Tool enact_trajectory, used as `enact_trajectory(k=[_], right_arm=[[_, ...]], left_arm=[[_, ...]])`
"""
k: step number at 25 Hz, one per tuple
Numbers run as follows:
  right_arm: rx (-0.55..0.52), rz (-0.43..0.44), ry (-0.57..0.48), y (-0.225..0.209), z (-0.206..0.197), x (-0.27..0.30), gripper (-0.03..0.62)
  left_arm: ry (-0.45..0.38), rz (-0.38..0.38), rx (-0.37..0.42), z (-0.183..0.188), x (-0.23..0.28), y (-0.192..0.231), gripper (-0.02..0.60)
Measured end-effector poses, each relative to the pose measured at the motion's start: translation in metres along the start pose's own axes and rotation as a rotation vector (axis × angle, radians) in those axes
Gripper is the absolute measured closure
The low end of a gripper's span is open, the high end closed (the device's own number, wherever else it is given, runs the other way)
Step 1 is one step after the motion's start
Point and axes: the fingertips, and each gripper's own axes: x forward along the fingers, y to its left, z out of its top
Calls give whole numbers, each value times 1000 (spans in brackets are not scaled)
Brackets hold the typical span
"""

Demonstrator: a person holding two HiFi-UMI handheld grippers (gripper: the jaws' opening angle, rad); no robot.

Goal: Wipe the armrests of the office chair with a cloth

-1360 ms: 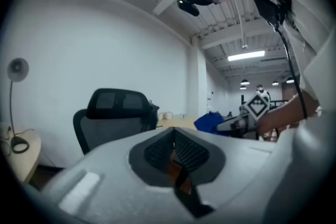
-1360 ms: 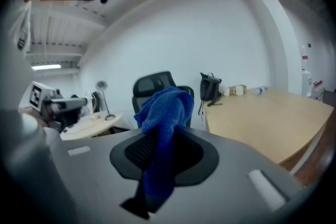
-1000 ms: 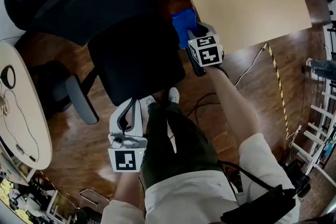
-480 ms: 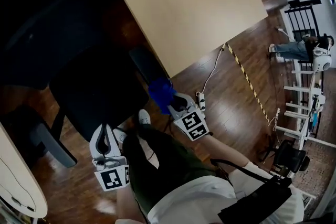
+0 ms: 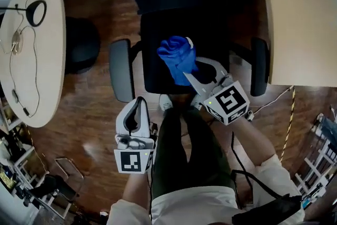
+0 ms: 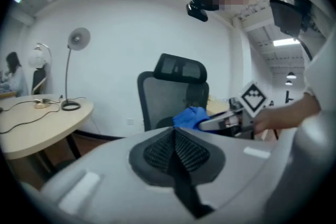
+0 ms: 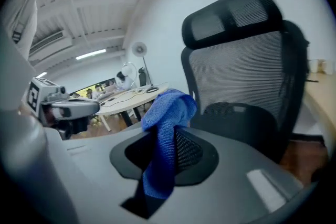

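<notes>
The black office chair (image 5: pixel 184 18) stands straight ahead of me, with its left armrest (image 5: pixel 121 68) and right armrest (image 5: pixel 259 66) on either side of the seat. My right gripper (image 5: pixel 188 75) is shut on a blue cloth (image 5: pixel 176 55), which bunches above the front of the seat between the armrests. In the right gripper view the cloth (image 7: pixel 165 128) hangs out of the closed jaws of the right gripper (image 7: pixel 160 157), before the mesh backrest (image 7: pixel 247 65). My left gripper (image 5: pixel 138 105) is shut and holds nothing, low and just in front of the left armrest; its own view shows the left gripper (image 6: pixel 176 139) closed.
A rounded beige table (image 5: pixel 31 60) with a desk lamp (image 5: pixel 34 10) stands at the left. A light wooden desk (image 5: pixel 305 34) borders the chair's right armrest. A cable (image 5: pixel 274 100) lies on the wooden floor. My legs and a white shoe (image 5: pixel 166 103) are just below the seat.
The view has swung so the chair now faces me squarely. My right gripper has carried the blue cloth from beside the desk to above the seat front. The left gripper stays shut.
</notes>
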Motion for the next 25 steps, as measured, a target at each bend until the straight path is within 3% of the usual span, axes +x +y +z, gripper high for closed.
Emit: enact_trajectory(k=[3,5,8,11,15,18,20,22,25], right_arm=[[-69,127,73,31,10,108,510],[-101,177,168,48,-5,166,510],[-152,228,266,79,-24,203,510],[-173,356,322,137,-30,183,511],[-255,523,381,234,-77,124,511],[-171,617,374,274,-98,79,511],[-112,549,279,255,-93,58,513],[26,417,146,207,-78,51,513],[136,248,138,122,-91,67,513]], left_arm=[[30,121,4,-15,-49,43,589],[53,172,-17,-26,-75,58,589],[73,215,-57,-38,-103,74,589],[85,227,-72,-47,-114,86,589],[70,211,-82,-49,-108,91,589],[43,185,-79,-44,-92,86,589],[30,160,-81,-41,-80,79,589],[24,130,-80,-39,-69,73,589],[37,96,-74,-43,-59,66,589]])
